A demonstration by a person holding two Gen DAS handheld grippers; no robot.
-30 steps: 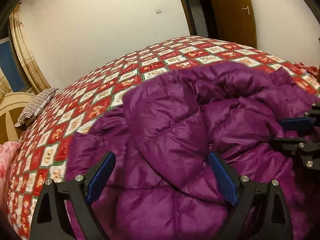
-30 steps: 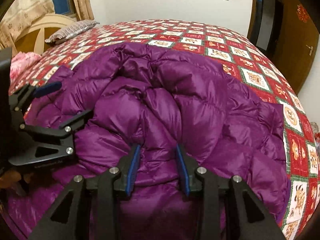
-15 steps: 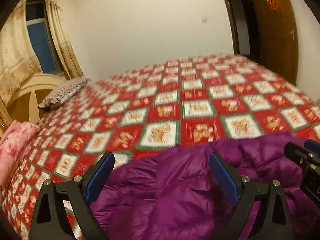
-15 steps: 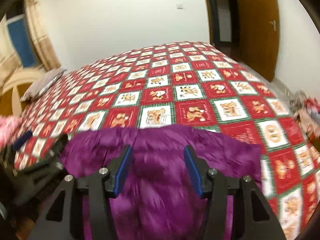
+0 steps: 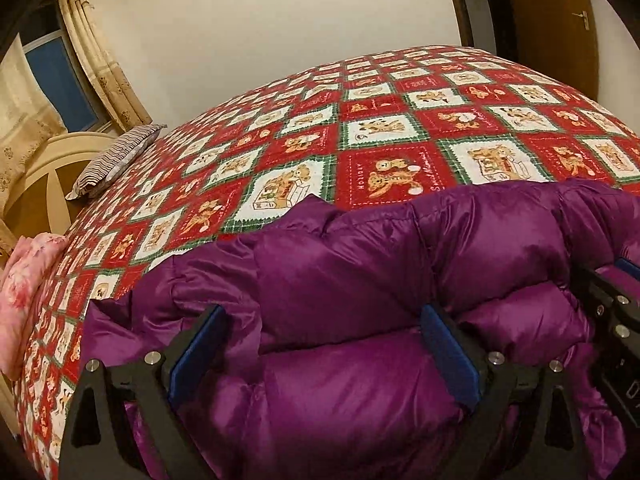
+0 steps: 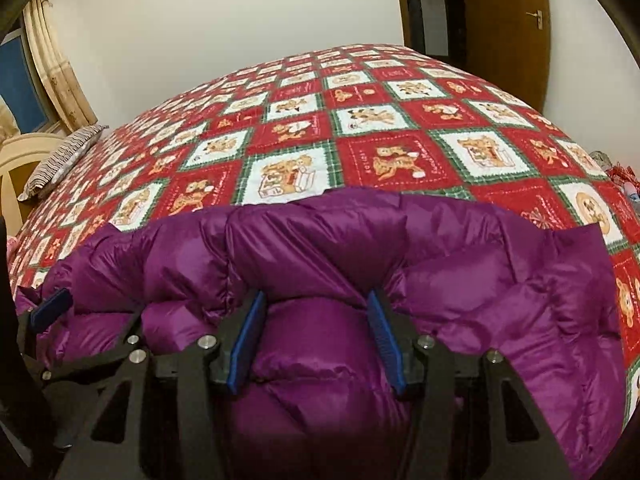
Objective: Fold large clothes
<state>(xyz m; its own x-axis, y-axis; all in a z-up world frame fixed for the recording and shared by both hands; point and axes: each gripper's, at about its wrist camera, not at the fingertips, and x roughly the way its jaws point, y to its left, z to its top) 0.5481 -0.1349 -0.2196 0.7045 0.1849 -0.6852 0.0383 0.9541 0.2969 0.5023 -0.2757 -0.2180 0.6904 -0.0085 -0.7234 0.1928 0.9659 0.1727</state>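
A puffy purple down jacket (image 5: 360,264) lies bunched on the bed, its far edge a thick rolled fold (image 6: 320,240). My left gripper (image 5: 322,312) is open wide, its blue pads either side of a padded roll without pressing it. My right gripper (image 6: 316,296) stands half open, with a bulge of jacket filling the gap between its fingers and no visible pinch. Each gripper shows in the other's view: the right gripper (image 5: 616,304) at the right edge, the left gripper (image 6: 52,308) at the left edge. The jacket's near part is hidden under the grippers.
The bed wears a red, white and green bear-patterned cover (image 5: 380,128) stretching beyond the jacket. A striped pillow (image 5: 116,156) lies by the cream headboard (image 5: 44,176), pink cloth (image 5: 24,288) at the left edge. A brown door (image 6: 508,12) stands beyond the bed.
Both grippers have shifted across the jacket to its far folded edge, so much more bedspread shows. The right gripper's jaws have widened from a narrow pinch on the fabric.
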